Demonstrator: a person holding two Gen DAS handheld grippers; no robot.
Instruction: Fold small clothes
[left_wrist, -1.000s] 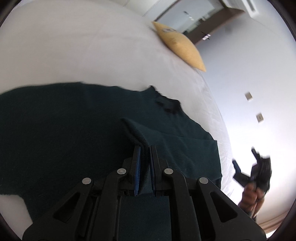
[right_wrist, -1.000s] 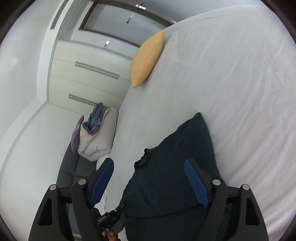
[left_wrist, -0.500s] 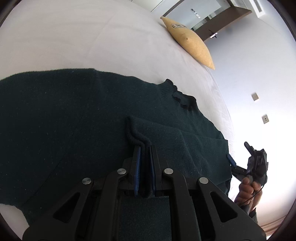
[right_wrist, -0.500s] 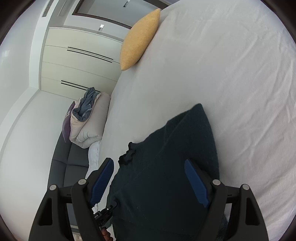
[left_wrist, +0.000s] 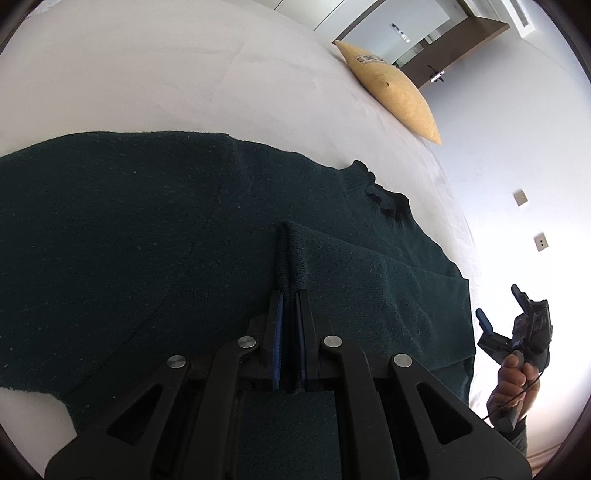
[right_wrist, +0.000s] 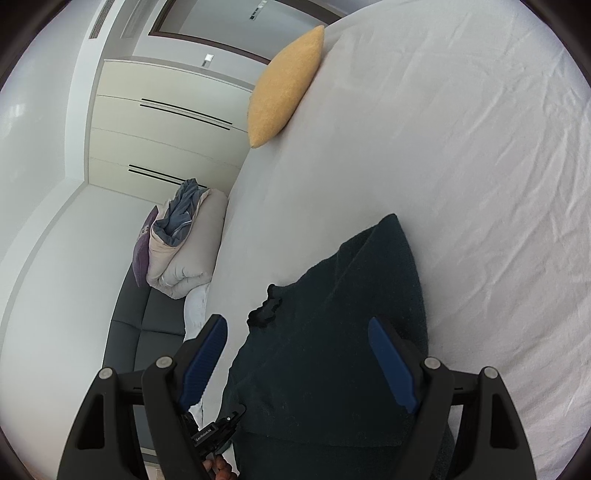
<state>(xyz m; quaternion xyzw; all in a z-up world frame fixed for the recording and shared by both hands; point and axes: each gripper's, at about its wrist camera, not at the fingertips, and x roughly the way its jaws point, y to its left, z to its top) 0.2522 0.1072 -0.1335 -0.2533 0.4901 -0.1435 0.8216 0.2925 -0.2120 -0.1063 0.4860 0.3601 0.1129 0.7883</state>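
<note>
1. The dark green sweater (left_wrist: 155, 236) lies spread on the white bed (left_wrist: 147, 74), at its near side.
2. The left gripper (left_wrist: 289, 295) has its fingers closed on the ribbed cuff of a sleeve (left_wrist: 291, 254), laid over the body of the sweater.
3. The right gripper (right_wrist: 297, 356) hovers over the sweater with fingers wide open, holding nothing.
4. I judge the sleeve fold is in hand; next, release the cuff flat.
</note>
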